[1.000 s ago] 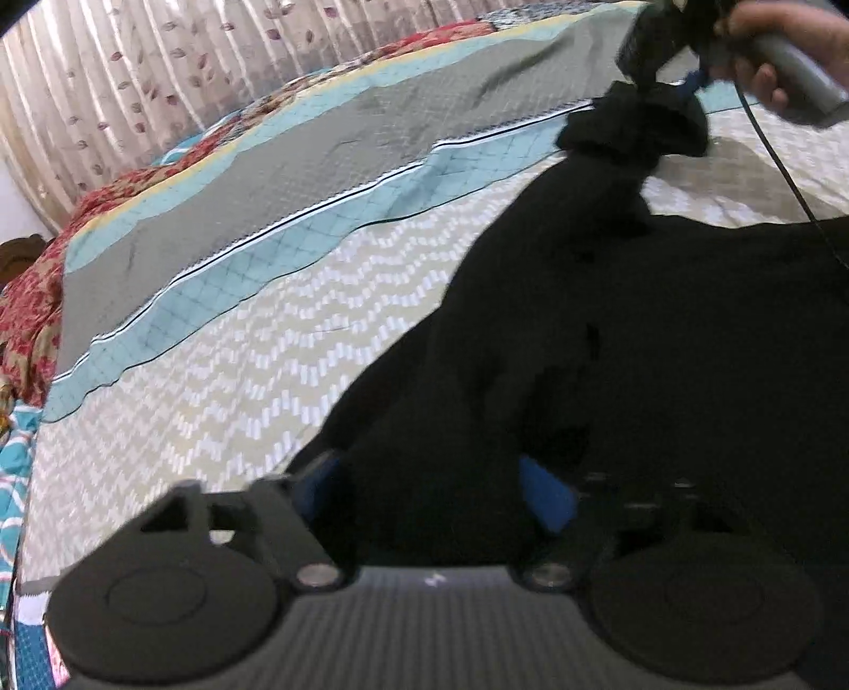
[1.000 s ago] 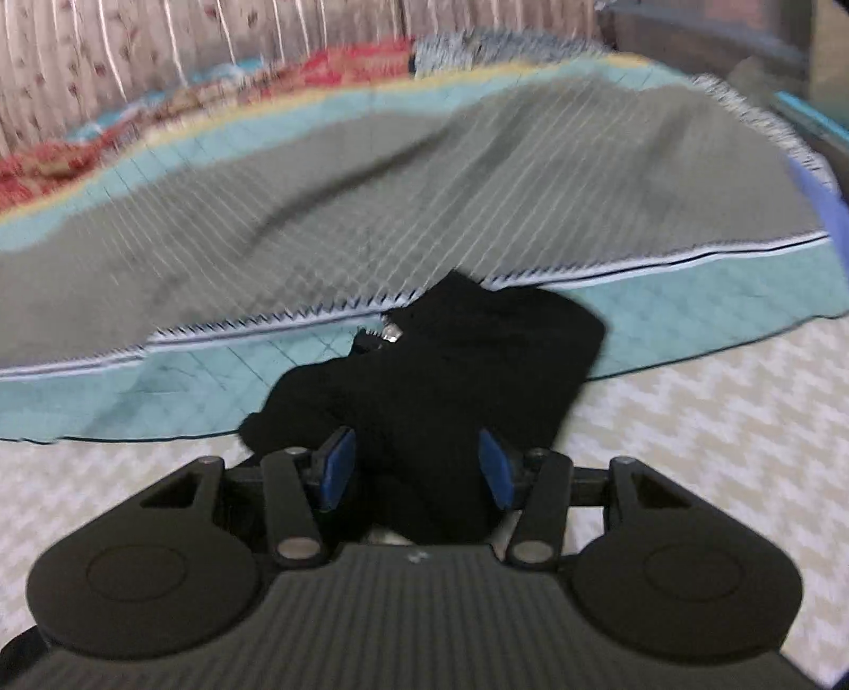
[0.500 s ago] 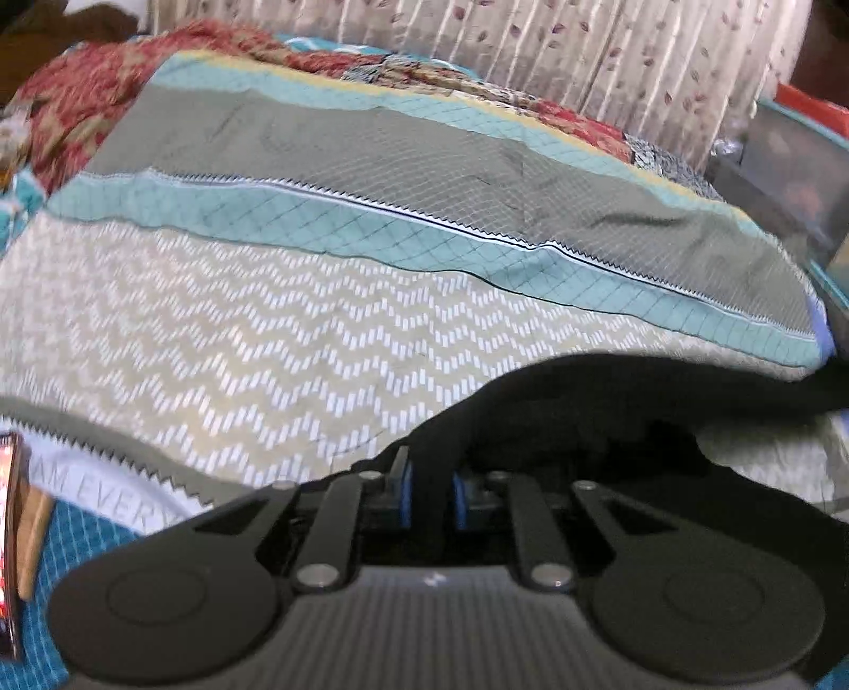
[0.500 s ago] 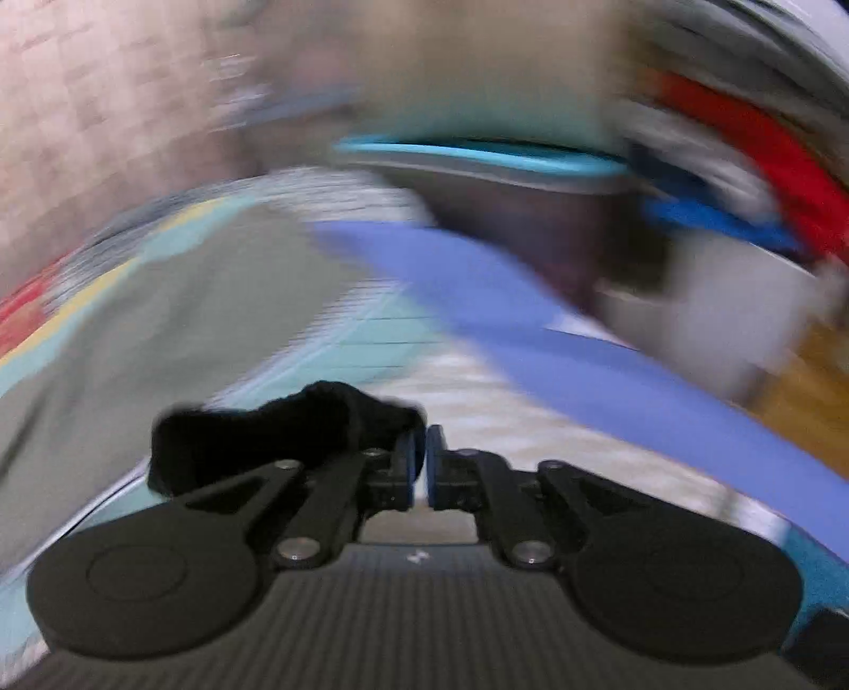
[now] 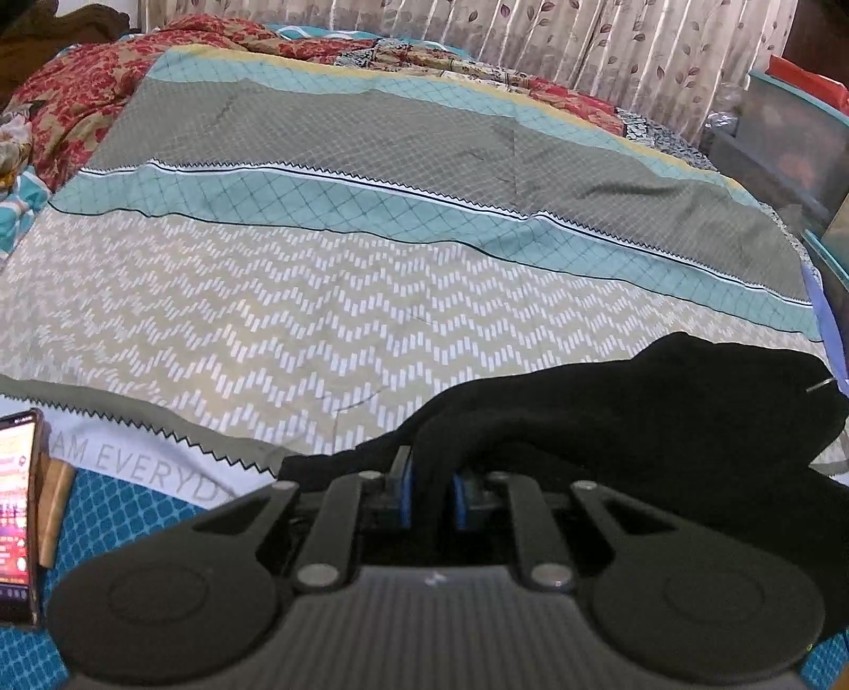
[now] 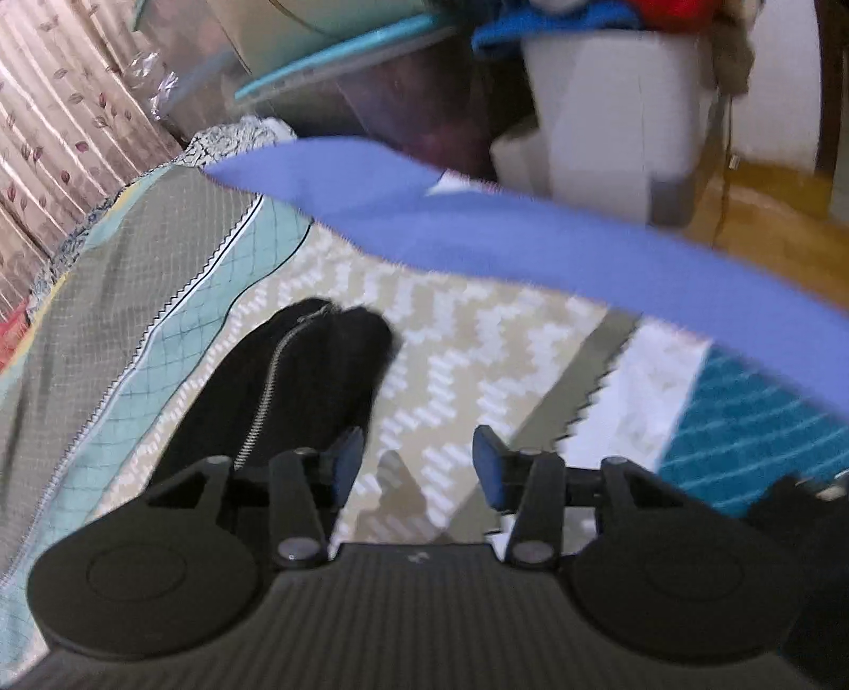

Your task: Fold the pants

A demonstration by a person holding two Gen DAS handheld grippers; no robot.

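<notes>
Black pants (image 5: pixel 663 403) lie bunched on the patterned bedspread (image 5: pixel 318 297) at the lower right of the left wrist view. My left gripper (image 5: pixel 431 496) is shut on a fold of their black cloth, which runs up between the blue pads. In the right wrist view an end of the pants (image 6: pixel 297 382) with a silver zipper (image 6: pixel 265 393) lies on the bedspread (image 6: pixel 467 361), just left of my right gripper (image 6: pixel 416 467). Its jaws are opening, with only bedspread between them; the left pad (image 6: pixel 345 462) sits beside the cloth.
A phone (image 5: pixel 18 509) with a lit screen lies at the bed's near left edge. A red floral blanket (image 5: pixel 79 101) is heaped at the far left. A blue sheet edge (image 6: pixel 530 249) marks the bed's right side; a white bin (image 6: pixel 610 122) stands beyond. Curtains (image 5: pixel 583 42) hang behind.
The left gripper closed on the pants and lifted back toward the near edge. The right gripper swung across to the bed's right side, closed on the pants' end, then spread its jaws off the cloth.
</notes>
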